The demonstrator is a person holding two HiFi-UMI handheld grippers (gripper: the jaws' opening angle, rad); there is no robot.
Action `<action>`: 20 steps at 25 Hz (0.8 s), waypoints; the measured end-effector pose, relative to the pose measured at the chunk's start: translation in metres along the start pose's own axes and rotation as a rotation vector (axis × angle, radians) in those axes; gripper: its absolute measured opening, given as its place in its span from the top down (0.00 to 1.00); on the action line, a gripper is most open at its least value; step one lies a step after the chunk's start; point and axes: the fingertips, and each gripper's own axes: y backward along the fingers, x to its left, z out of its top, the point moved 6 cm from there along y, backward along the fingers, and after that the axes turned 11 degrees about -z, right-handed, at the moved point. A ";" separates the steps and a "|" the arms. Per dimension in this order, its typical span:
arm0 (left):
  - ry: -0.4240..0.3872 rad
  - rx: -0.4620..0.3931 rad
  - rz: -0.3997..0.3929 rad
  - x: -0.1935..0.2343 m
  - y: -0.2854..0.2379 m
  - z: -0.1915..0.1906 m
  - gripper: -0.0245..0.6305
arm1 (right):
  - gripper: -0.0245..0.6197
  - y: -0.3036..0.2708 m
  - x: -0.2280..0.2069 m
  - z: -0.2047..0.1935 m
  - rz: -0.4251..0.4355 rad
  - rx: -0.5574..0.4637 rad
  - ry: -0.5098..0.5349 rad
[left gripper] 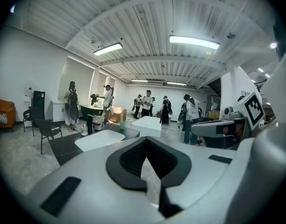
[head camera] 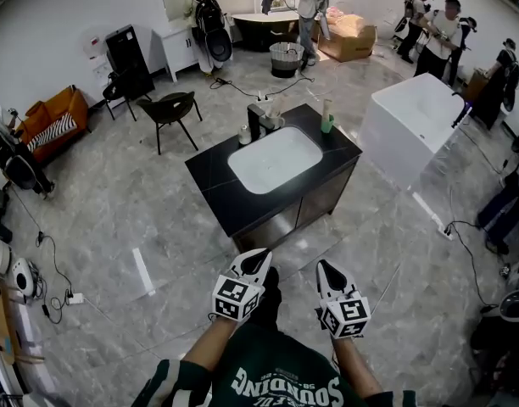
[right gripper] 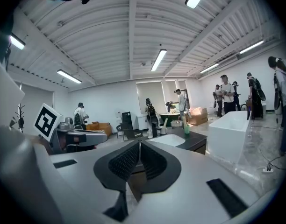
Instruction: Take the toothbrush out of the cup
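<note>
A green cup point(head camera: 327, 125) stands on the far right corner of a black vanity counter point(head camera: 217, 189), with a pale toothbrush point(head camera: 326, 107) sticking up out of it. The cup also shows small and distant in the left gripper view point(left gripper: 122, 124) and in the right gripper view point(right gripper: 186, 129). My left gripper point(head camera: 260, 259) and right gripper point(head camera: 326, 270) hang side by side over the floor, short of the counter's near edge and well apart from the cup. Both point toward the counter. Each gripper's jaws point(left gripper: 145, 141) point(right gripper: 139, 143) meet at the tips with nothing between them.
A white basin point(head camera: 275, 159) is set into the counter, with a dark faucet point(head camera: 258, 119) and a small white bottle point(head camera: 244, 136) behind it. A white bathtub point(head camera: 412, 121) stands to the right, a black chair point(head camera: 170, 108) to the left. Cables cross the floor; several people stand at the back.
</note>
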 end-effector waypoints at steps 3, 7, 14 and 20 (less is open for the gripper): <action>0.000 -0.012 -0.005 0.013 -0.021 0.003 0.95 | 0.90 -0.018 -0.013 0.004 -0.009 -0.004 0.000; 0.008 -0.023 -0.010 0.044 -0.063 0.007 0.95 | 0.90 -0.061 -0.032 0.009 -0.005 0.004 0.008; 0.026 -0.028 0.002 0.124 -0.145 0.030 0.95 | 0.90 -0.171 -0.067 0.038 0.033 0.044 0.039; 0.047 -0.003 0.003 0.206 -0.212 0.051 0.95 | 0.90 -0.278 -0.093 0.074 0.050 0.054 0.047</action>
